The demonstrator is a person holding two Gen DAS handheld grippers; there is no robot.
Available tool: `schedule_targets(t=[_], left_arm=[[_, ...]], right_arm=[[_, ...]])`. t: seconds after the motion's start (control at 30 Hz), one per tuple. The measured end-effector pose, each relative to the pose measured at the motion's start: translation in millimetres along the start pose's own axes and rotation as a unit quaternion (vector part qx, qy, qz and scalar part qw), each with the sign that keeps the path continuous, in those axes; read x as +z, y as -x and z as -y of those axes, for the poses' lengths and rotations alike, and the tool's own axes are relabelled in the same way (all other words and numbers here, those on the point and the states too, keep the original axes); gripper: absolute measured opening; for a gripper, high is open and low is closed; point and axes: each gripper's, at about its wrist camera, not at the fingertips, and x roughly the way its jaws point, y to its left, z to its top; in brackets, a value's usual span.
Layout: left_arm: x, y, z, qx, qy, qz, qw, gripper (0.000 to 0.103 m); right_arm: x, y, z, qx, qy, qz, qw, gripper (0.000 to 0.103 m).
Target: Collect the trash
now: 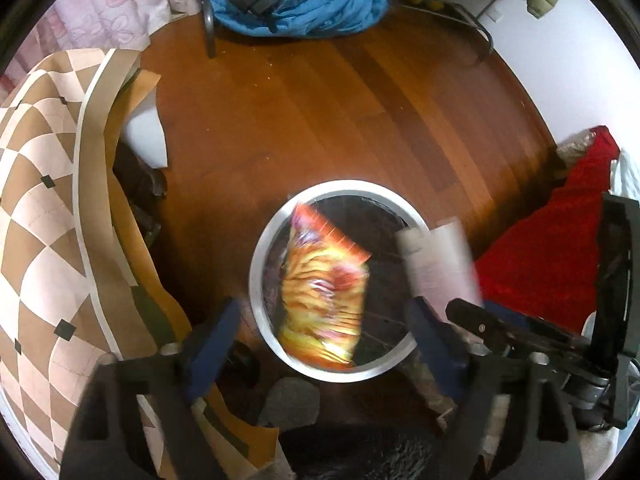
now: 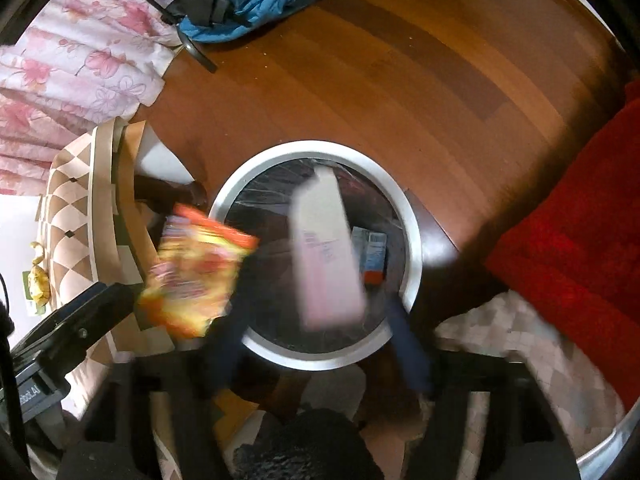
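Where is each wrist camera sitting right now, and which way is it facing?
Left wrist: rides the left tool, aimed down at the white-rimmed trash bin on the wood floor; shows its own blue fingers, wide apart, and the right tool's body at right.
Right wrist: rides the right tool, aimed down into the same bin; shows its own spread fingers.
Shared: the bin, orange snack bag, pale carton, blue cloth, red fabric.
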Motion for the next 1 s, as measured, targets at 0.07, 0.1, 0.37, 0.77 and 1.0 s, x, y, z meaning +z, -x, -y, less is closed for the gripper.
schedule_targets(t=[0.07, 0.1, 0.37, 0.77, 1.0], left_arm=[[-5, 3, 0, 0.008, 0.000, -0.001, 1.0000, 0.087], [-1, 3, -1, 0.011, -0.001, -0.001, 0.9999, 0.089], [-11, 24, -5, 0.049, -0.021, 0.021, 0.9984, 0.096], [-25, 56, 8, 0.087, -0.038, 0.054, 0.9940, 0.096], [-38, 92, 16, 0.103, -0.042, 0.095, 0.9892, 0.096]], right_arm=[[-2, 0, 0, -0.007, -0.003, -0.007, 1.000, 0.085], [-4, 1, 0, -0.011, -0.003, -0.008, 1.000, 0.095], [-23, 20, -18, -0.094, 0.027, -0.006, 0.995, 0.103], [-43, 65, -31, -0.112, 0.040, 0.011, 0.993, 0.103], [-58, 109, -38, -0.110, 0.043, 0.043, 0.992, 0.103]])
